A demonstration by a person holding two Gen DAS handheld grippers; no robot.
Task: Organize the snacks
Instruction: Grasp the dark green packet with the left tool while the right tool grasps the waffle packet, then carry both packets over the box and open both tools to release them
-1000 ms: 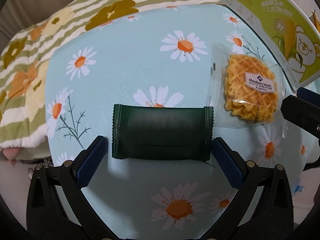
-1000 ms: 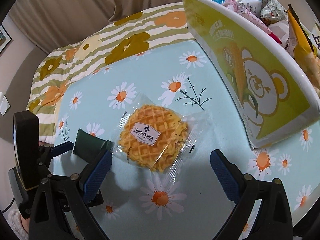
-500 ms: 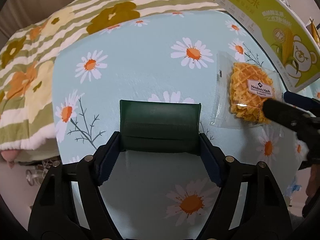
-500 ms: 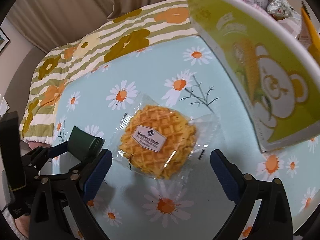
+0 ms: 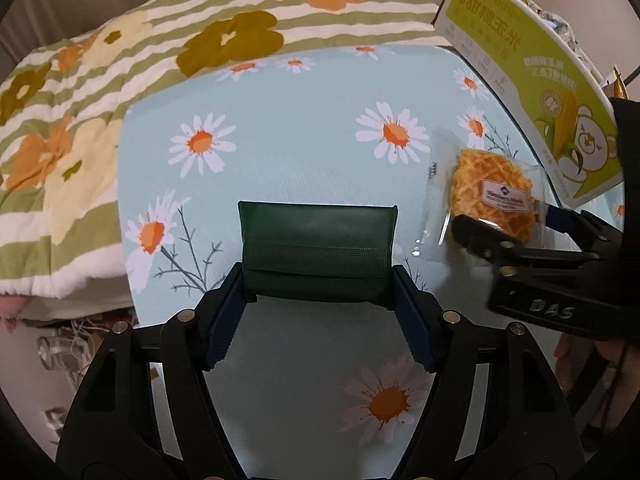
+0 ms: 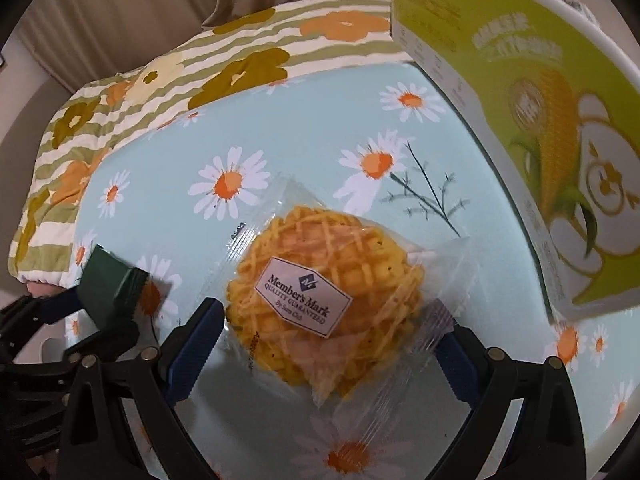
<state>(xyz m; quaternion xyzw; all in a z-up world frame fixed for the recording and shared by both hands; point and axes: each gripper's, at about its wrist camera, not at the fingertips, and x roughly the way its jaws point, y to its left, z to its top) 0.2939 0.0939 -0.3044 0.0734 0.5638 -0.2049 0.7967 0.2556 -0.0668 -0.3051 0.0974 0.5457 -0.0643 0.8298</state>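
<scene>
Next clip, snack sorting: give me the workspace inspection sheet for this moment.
Surface: daisy-print tablecloth, pale blue.
Job's things: dark green packet; wrapped waffle; green snack box with snacks inside.
Clutter: nothing seen.
Grippers: left gripper closing, pads on the green packet's ends, packet tilted up; right gripper open, straddling the waffle wrapper.
Cables: nothing seen.
Surroundings: striped floral quilt beyond the table; curtain behind.

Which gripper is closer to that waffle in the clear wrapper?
The right gripper: its open fingers straddle the waffle packet. The left gripper is off to one side, closing on the dark green packet.
</scene>
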